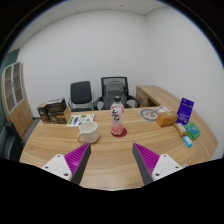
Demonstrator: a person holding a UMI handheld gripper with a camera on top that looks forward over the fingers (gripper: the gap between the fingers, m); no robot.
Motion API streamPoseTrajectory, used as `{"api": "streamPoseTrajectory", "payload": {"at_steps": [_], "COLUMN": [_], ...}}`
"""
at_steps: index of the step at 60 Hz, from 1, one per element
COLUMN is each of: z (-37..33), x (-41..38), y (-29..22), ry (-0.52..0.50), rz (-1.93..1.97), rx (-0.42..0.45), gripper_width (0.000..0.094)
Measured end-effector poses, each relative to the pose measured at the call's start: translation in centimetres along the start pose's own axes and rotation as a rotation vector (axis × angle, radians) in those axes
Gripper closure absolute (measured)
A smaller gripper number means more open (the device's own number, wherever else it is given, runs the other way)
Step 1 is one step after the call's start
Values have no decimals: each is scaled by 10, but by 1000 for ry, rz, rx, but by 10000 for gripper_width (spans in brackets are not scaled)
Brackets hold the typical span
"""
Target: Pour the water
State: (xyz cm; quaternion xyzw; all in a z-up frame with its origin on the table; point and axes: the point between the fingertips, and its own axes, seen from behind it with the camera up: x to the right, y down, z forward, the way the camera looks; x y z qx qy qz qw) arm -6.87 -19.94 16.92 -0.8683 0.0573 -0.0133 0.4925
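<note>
Hovering gripper (111, 160) open before bottle (118, 117)

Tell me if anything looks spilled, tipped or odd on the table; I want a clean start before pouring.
Nothing stands out. The bottle stands upright beyond the open gripper, the cup sits upright beside it, and no spill shows on the wooden table. The boxes at the table's far side look orderly.

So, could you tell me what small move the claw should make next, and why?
Probably ease the claw straight forward toward the bottle. Its fingers are open and hold nothing, and the bottle stands upright on the table, well beyond them and nearly in line with the gap. The cup sits just left of the bottle, so the approach should stay clear of it.
</note>
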Motion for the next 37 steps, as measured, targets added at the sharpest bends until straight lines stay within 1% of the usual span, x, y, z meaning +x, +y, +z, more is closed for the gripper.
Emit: {"api": "streamPoseTrajectory", "payload": {"at_steps": [6,10,13,16,23,33,37], "z": [-62,-95,-114,-130,-149,-161,-164], "x": [-10,-15,-11,-10,-15,-13,-18], "y": [23,33,40,44,54,53,51], "ry": [-2,-8,12,22,19,42,31], "rz": [-6,-31,-41,-35,-31,-62,-71], "rx": [-37,-39,-48,-38,-46,-26,-27], "gripper_width": [71,82,79,75,80,79,76]}}
